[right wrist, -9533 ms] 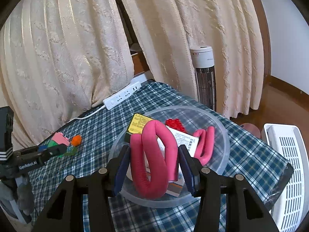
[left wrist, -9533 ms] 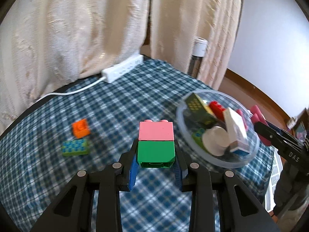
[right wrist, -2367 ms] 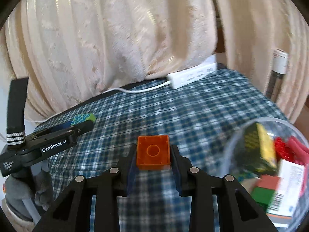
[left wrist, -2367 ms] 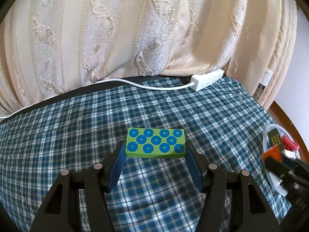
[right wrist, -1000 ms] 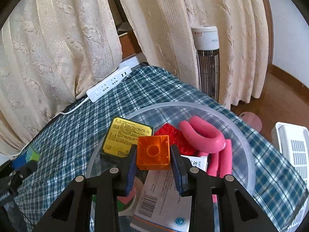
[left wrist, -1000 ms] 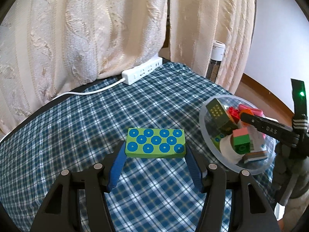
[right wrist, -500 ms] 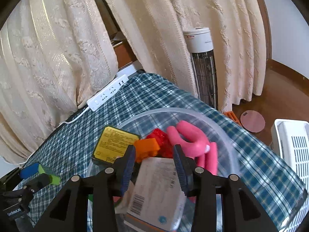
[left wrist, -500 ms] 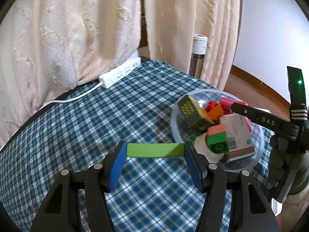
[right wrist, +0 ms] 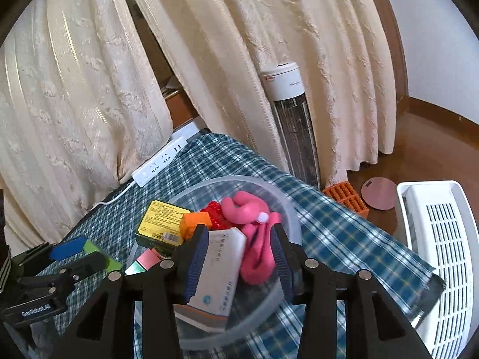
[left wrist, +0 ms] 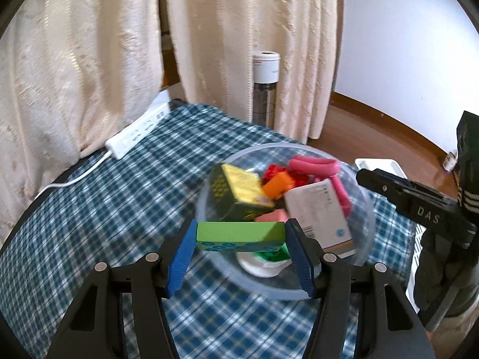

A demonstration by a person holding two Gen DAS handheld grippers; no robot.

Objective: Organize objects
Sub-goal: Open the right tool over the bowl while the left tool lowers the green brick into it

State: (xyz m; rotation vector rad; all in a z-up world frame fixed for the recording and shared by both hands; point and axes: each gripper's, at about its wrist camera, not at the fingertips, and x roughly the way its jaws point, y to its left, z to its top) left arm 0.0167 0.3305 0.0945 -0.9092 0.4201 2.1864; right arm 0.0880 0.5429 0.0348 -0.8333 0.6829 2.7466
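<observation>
My left gripper [left wrist: 240, 236] is shut on a flat green brick with blue studs [left wrist: 239, 235], held at the near rim of the clear plastic bowl [left wrist: 366, 221]; it also shows in the right wrist view [right wrist: 98, 254]. The bowl [right wrist: 292, 209] holds an orange brick [left wrist: 278, 184], a dark box with a yellow label [left wrist: 236, 191], a white box [left wrist: 320, 209], pink curved pieces [left wrist: 317, 166], a red brick and a pink-green brick. My right gripper [right wrist: 239, 257] is open and empty above the bowl. The orange brick [right wrist: 194, 223] lies just past its left finger.
The bowl stands on a blue checked tablecloth [left wrist: 119, 209]. A white power strip [left wrist: 137, 131] lies at the table's far edge by cream curtains. A tower heater [right wrist: 293, 125] and a white appliance [right wrist: 440, 248] stand on the floor to the right.
My right gripper opened and let the orange brick fall into the bowl, then drew back. My left gripper carried the green brick to the bowl's near rim and tilted it.
</observation>
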